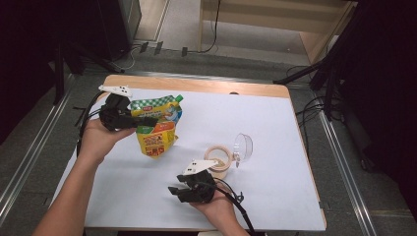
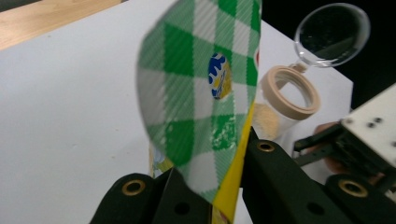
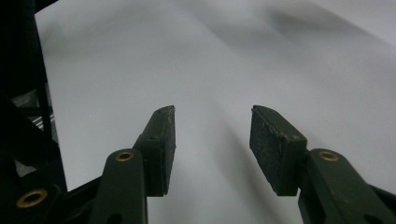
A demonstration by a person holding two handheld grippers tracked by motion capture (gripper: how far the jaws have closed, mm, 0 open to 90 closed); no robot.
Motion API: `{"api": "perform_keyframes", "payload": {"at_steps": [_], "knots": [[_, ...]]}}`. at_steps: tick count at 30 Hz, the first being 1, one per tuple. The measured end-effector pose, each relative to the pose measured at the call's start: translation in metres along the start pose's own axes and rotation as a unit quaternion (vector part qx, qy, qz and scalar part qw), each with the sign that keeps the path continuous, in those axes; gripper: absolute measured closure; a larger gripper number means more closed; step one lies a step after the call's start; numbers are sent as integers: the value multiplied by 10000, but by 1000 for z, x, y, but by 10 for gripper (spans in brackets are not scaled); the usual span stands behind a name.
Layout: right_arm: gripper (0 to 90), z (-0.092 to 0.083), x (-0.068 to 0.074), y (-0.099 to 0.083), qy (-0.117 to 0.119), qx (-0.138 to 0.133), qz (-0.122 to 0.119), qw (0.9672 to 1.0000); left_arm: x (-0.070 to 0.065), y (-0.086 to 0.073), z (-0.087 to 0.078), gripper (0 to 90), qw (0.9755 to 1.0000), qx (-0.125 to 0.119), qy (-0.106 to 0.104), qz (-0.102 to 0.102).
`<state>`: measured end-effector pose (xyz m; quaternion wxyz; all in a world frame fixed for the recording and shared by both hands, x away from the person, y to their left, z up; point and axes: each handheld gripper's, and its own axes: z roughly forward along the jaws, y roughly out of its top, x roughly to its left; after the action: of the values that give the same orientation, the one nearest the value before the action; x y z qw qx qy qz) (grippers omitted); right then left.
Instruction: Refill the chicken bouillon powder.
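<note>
A refill pouch (image 1: 156, 129) with a green-and-white checked top, a yellow lower half and a green cap hangs tilted above the white table sheet (image 1: 275, 123). My left gripper (image 1: 147, 120) is shut on the pouch's upper part. In the left gripper view the pouch (image 2: 201, 93) rises from between the jaws of the left gripper (image 2: 210, 186). A small jar (image 1: 219, 160) with a beige rim lies at centre right, its clear hinged lid (image 1: 243, 146) swung open. Just in front of the jar, my right gripper (image 1: 174, 191) stands open over bare sheet, with nothing between the pads (image 3: 212, 135).
The sheet lies on a wooden board whose far edge (image 1: 196, 84) is bare. Beyond the table are floor cables (image 1: 211, 44) and dark stand legs (image 1: 314, 73). In the left gripper view the jar (image 2: 287, 100) and lid (image 2: 332, 33) sit behind the pouch.
</note>
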<state>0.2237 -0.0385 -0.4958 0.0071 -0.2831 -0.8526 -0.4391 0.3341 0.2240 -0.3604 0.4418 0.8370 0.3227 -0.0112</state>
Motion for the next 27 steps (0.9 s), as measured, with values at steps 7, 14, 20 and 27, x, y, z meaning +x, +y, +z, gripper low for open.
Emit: {"api": "perform_keyframes", "payload": {"at_steps": [7,14,20,27], "knots": [[522,2,-3,1,-145,-125,33,9998,-18,2,-11,900,9998,35,-166,79],[607,3,-4,3,-363,-266,-7,9990,-37,6,-19,900,9991,79,-344,238],[710,1,-5,5,-463,-436,83,9979,-50,10,-18,900,9975,177,-590,359],[752,2,-8,3,-631,-504,257,9964,-65,14,-19,900,9937,303,-957,492]]}}
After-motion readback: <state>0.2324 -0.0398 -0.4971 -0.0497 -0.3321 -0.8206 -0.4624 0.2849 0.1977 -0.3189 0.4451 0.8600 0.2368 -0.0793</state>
